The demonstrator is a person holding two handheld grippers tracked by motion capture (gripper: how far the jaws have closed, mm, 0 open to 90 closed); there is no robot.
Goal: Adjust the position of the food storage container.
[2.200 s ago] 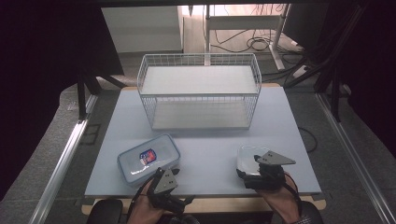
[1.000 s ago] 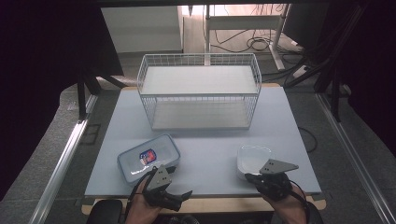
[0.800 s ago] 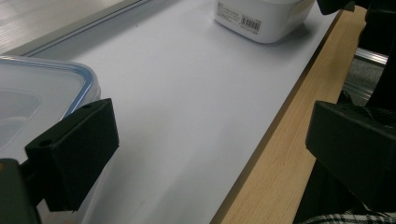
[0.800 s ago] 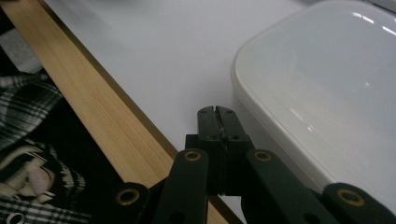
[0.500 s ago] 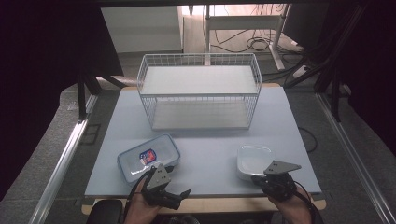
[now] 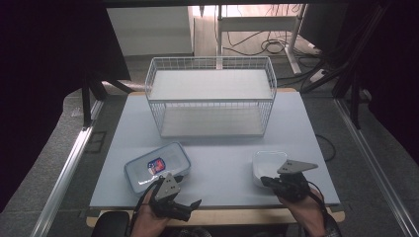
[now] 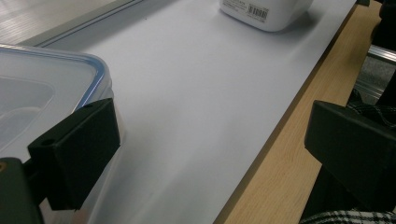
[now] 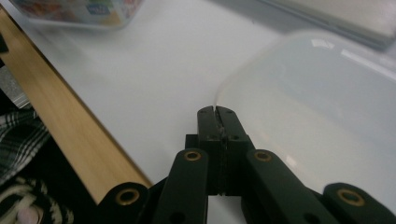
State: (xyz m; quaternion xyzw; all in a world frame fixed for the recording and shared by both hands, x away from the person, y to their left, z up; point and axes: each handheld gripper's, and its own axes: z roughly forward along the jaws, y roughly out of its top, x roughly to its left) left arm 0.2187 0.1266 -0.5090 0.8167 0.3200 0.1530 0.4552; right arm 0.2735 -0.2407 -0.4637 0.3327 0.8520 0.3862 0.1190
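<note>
Your left gripper (image 6: 190, 205) sits at about 7 o'clock on the table (image 6: 222, 168), right at the near edge, its jaws spread wide and released with nothing between them; in the left gripper view one jaw stands just beside the corner of the lidded container (image 7: 42, 98). Your right gripper (image 6: 264, 181) is at about 5 o'clock, jaws clenched together. In the right gripper view their tips (image 8: 217, 114) meet at the near rim of the white tub (image 8: 317, 107); whether they pinch that rim you cannot tell.

The lidded container (image 6: 157, 166), clear with a blue-edged lid and a label, lies just beyond your left gripper. The white tub (image 6: 267, 164) rests open side up, just beyond your right. Well apart, at 12 o'clock, stands the white wire basket (image 6: 211, 96).
</note>
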